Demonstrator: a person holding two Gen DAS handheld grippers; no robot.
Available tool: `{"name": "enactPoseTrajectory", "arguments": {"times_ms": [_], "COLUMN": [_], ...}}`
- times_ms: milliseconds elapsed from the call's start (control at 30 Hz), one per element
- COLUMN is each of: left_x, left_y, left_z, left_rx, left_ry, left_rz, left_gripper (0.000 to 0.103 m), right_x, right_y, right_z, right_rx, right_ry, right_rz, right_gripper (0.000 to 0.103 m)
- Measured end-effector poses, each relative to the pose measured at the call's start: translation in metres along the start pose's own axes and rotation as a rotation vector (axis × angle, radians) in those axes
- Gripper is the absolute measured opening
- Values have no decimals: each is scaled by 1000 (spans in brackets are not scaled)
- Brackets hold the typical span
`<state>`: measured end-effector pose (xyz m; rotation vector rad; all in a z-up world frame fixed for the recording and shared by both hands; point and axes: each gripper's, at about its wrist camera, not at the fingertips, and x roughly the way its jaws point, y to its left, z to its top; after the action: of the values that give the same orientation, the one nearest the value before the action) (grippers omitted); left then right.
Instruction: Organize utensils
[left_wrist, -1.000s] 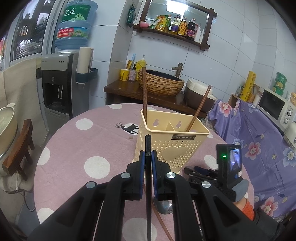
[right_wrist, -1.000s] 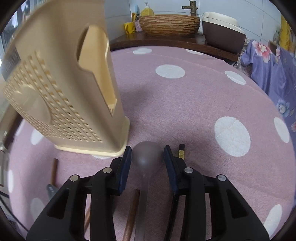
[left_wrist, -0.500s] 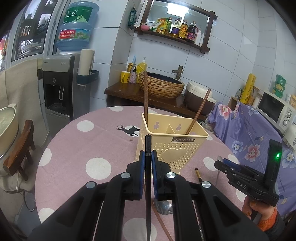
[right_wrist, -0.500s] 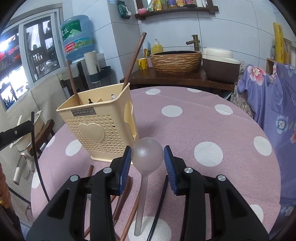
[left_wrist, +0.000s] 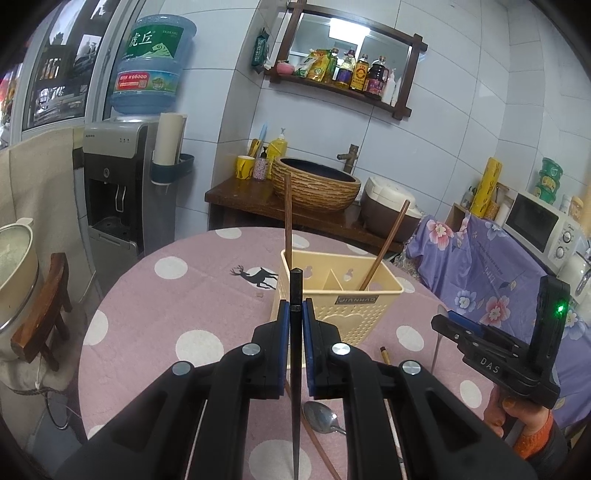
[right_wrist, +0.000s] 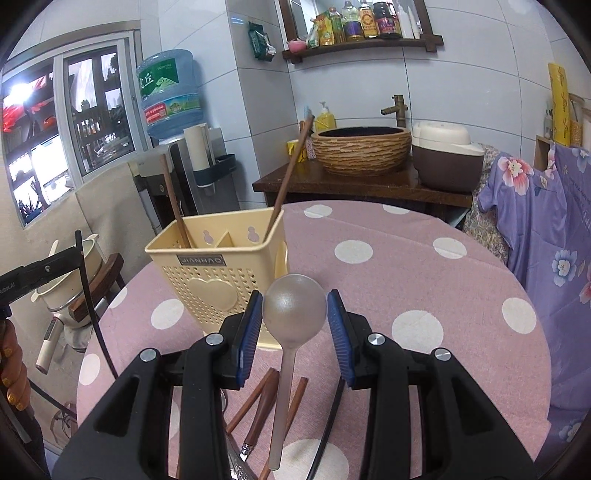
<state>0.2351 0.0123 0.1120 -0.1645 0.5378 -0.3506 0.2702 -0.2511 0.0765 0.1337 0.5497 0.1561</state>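
right claw (right_wrist: 294, 325) – clamped on spoon (right_wrist: 291, 314), handle hanging down | caddy (right_wrist: 218, 266) ahead-left, nearer it | left claw (left_wrist: 295, 325) – clamped on upright dark chopstick (left_wrist: 296, 295)

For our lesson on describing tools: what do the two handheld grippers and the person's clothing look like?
Both the left gripper and the right gripper are black plastic with blue ribbed pads and silver screws. The right one bears "DAS" lettering and a green light. An orange knitted cuff shows at the wrist.
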Motion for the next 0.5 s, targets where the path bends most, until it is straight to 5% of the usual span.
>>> {"name": "enactPoseTrajectory", "arguments": {"times_ms": [500], "left_x": [-39], "left_y": [-18], "left_z": [83], "left_rx": [122], "left_ry": [-126], "left_rz": [19], "left_gripper": [8], "right_x": [-27], "right_y": [35], "right_z": [84], "right_rx": [-91], "right_ry": [-95], "right_rz": [22], "right_gripper": [37]}}
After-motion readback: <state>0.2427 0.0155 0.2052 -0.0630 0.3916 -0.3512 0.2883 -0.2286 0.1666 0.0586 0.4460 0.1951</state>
